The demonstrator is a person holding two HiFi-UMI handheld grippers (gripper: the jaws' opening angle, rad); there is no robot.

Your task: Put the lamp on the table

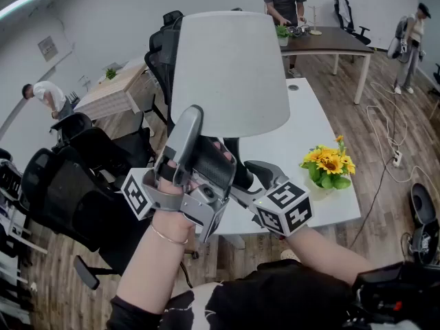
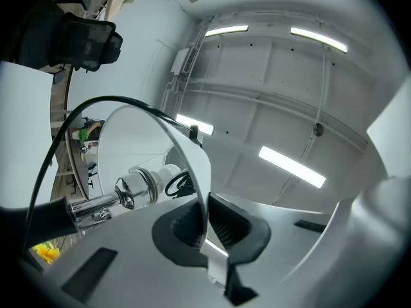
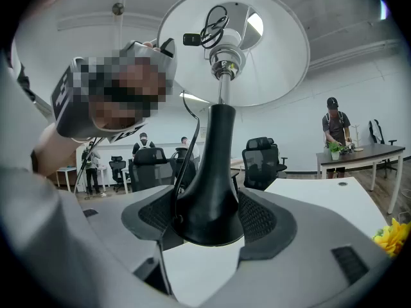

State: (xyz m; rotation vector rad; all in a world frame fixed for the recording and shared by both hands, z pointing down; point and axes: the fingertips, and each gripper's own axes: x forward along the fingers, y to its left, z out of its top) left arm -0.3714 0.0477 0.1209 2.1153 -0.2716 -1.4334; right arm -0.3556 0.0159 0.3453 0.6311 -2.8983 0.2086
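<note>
Black office chairs (image 1: pixel 75 184): far left. Left gripper (image 1: pixel 192 122): tilted upward, jaws almost together, clamped on the lower rim of the shade (image 2: pixel 138 143). Lamp (image 1: pixel 230 74): held in the air above the near end of the counter, gripped at two places; white shade, chrome stem, black base (image 3: pixel 209 191). Right gripper (image 1: pixel 247 174): roughly level, jaws spread wide, pads pressing either side of the base. White counter (image 1: pixel 309 126): beneath and beyond the lamp. Potted sunflowers (image 1: pixel 330 162): on the counter's near right corner.
</note>
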